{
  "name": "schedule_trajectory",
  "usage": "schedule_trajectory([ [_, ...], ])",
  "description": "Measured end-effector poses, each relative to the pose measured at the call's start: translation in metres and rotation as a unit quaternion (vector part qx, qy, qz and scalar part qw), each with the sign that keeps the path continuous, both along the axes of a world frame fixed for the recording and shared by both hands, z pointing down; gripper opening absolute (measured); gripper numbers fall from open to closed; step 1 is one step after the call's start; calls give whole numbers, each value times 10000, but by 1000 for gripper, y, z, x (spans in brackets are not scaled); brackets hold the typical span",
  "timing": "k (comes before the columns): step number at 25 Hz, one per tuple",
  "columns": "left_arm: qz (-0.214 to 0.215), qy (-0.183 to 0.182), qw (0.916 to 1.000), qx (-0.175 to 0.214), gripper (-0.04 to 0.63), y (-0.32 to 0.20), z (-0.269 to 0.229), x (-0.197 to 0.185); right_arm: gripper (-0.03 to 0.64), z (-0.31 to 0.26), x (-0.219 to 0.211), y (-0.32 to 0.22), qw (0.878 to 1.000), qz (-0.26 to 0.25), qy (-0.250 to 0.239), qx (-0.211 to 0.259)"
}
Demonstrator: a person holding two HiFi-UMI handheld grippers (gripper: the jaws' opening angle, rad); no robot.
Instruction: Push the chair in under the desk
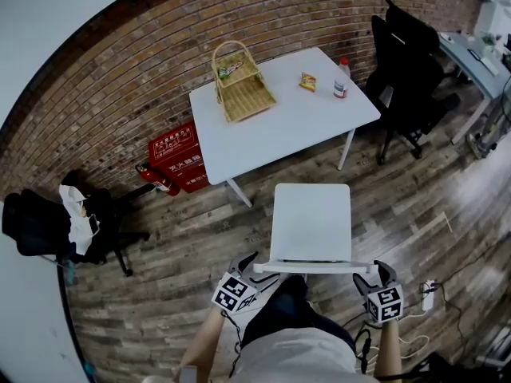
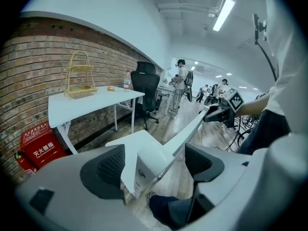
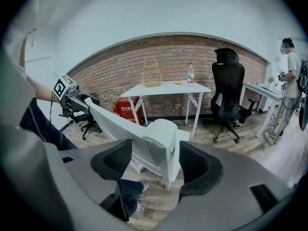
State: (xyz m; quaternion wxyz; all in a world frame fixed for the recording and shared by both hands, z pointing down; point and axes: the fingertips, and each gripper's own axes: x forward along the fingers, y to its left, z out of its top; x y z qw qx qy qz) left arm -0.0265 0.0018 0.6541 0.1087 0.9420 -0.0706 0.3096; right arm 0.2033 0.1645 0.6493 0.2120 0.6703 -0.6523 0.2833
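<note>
Both tools: grey plastic shells, dark ribbed pads inside the jaws. Left tool & right tool each carry a cube w/ black-and-white square markers. Thin black cable trails behind left tool, second cable behind right. Person wears short-sleeved pale grey top, dark navy trousers, light shoe.

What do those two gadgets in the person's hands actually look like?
The left gripper and right gripper are grey plastic shells, each with two jaws lined by dark ribbed pads. Each carries a white cube with black square markers, and thin black cables trail back. The person wears a white top and dark trousers, with no sleeves over the forearms.
</note>
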Motion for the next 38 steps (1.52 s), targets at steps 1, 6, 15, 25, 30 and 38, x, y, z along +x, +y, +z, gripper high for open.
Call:
schedule_trajectory([
  [1,-8,-32,10000,-21,393,-1,3,1,313,1,1,-1,10000,-9,-35,-5],
  [6,144,-176,9997,-126,390,7,15,9,310,3,-2,0,9997,-109,-226,-9],
  [15,166,-254,9994,191,348,9,18,15,296,2,-2,-3,9998,72,-160,80],
  [25,143,-341,9991,228,344,4,21,18,298,5,4,-8,9995,201,-213,-108],
  [30,141,-404,9989,172,339,-8,20,27,298,5,14,-22,9996,159,-196,-140],
  [38,-30,-360,9990,253,337,-42,20,37,298,7,27,-61,9996,12,-207,-188],
])
